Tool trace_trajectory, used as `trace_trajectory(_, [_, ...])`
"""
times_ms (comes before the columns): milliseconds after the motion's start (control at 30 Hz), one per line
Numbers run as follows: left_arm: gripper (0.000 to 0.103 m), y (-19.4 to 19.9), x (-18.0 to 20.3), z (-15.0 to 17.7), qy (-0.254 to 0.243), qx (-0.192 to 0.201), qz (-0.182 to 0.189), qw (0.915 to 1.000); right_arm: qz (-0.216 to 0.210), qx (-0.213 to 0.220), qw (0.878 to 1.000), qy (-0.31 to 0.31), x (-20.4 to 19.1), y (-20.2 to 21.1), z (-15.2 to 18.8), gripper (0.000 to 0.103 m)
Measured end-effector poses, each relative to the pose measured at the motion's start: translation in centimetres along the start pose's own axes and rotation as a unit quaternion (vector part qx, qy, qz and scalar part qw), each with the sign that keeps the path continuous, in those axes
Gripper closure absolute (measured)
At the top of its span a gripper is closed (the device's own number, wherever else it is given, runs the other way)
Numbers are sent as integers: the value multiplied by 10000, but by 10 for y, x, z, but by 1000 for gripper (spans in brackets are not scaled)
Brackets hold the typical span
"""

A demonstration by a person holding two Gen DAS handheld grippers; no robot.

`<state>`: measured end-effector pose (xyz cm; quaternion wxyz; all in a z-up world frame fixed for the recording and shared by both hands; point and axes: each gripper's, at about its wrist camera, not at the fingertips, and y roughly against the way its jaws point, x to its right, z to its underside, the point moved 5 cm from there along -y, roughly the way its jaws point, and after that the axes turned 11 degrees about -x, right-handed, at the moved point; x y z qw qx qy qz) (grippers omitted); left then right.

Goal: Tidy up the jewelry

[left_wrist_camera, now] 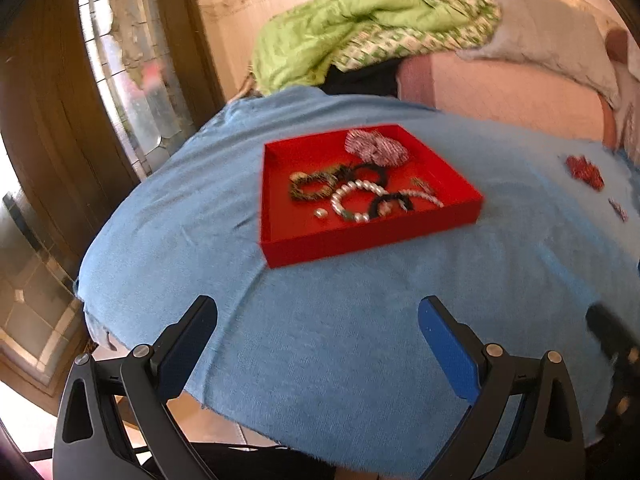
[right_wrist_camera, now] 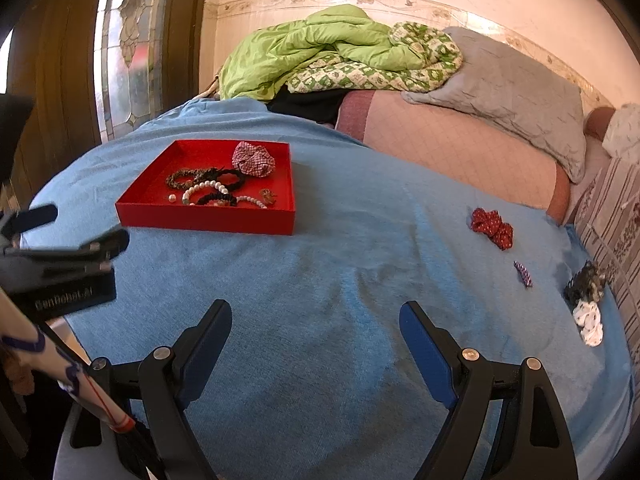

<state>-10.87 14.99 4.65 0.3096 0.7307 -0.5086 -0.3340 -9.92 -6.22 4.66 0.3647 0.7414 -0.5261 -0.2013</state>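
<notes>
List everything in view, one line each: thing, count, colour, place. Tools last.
tray: one, red, on the blue cloth
checked scrunchie: one, red-white, tray's far corner
pearl bracelet: one, white, in tray
black hair ties: two, in tray
dotted scrunchie: one, red, on cloth, right
small clip: one, purple, near it
scrunchies: two, black and white, cloth's right edge
quilt: green, behind
pillow: grey, behind
left tool: open, empty
right tool: open, empty

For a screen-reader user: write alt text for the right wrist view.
An open right gripper hovers empty over a blue cloth. A red tray at far left holds bracelets and a checked scrunchie. A red scrunchie, a small purple clip and black and white scrunchies lie loose at right.
</notes>
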Motion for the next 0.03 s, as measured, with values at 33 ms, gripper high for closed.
trace_trajectory(33, [3,0,5,1,-129,-19,98,9999,13,-20,10000,-61,4,1,1,14])
